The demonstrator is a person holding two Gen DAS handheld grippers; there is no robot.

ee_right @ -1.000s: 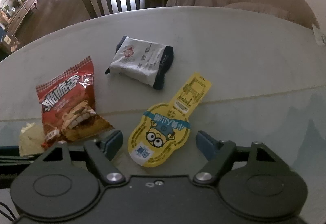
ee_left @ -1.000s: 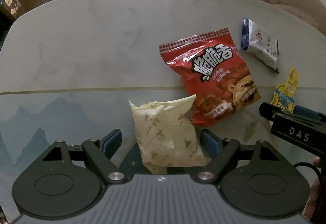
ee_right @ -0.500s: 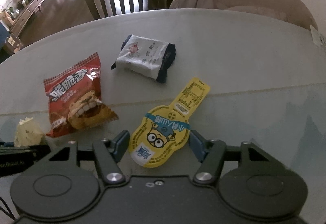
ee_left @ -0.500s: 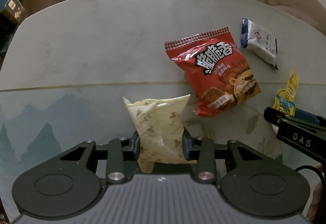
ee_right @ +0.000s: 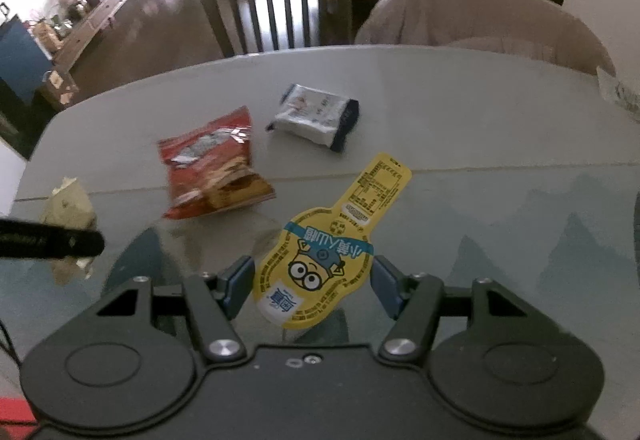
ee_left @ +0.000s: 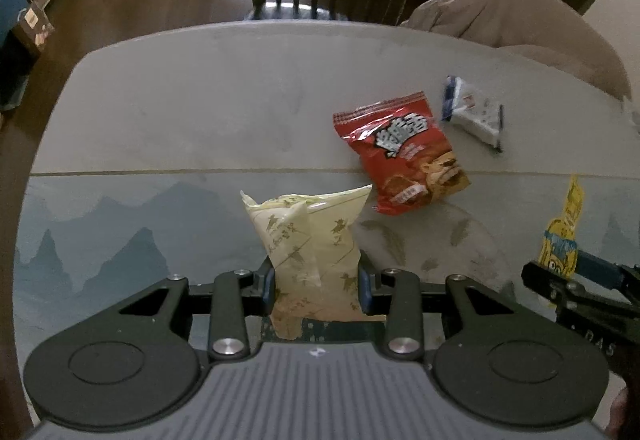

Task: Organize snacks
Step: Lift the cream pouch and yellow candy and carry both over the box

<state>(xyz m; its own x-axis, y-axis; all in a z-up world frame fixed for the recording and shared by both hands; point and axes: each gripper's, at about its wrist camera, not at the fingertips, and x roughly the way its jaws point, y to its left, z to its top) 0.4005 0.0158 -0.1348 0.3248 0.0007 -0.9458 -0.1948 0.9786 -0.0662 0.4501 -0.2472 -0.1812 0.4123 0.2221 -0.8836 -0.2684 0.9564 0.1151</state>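
My left gripper (ee_left: 318,286) is shut on a cream snack bag (ee_left: 310,244) and holds it above the table. My right gripper (ee_right: 313,286) is shut on a yellow Minion pouch (ee_right: 324,252), also lifted off the table. A red chip bag (ee_left: 402,153) lies on the table right of centre; it also shows in the right wrist view (ee_right: 212,169). A white and navy packet (ee_left: 474,113) lies beyond it, seen too in the right wrist view (ee_right: 316,115). The Minion pouch (ee_left: 562,236) shows at the right of the left wrist view.
The round grey table (ee_left: 180,111) has a mountain-print mat (ee_left: 100,224) on its near half. A dark wooden chair (ee_right: 272,7) and a chair under a beige cover (ee_right: 480,15) stand at the far edge. A white paper (ee_right: 618,91) lies far right.
My left gripper closed on the cream bag and lifted it. My right gripper closed on the Minion pouch and raised it. Both views pulled back and up from the table.
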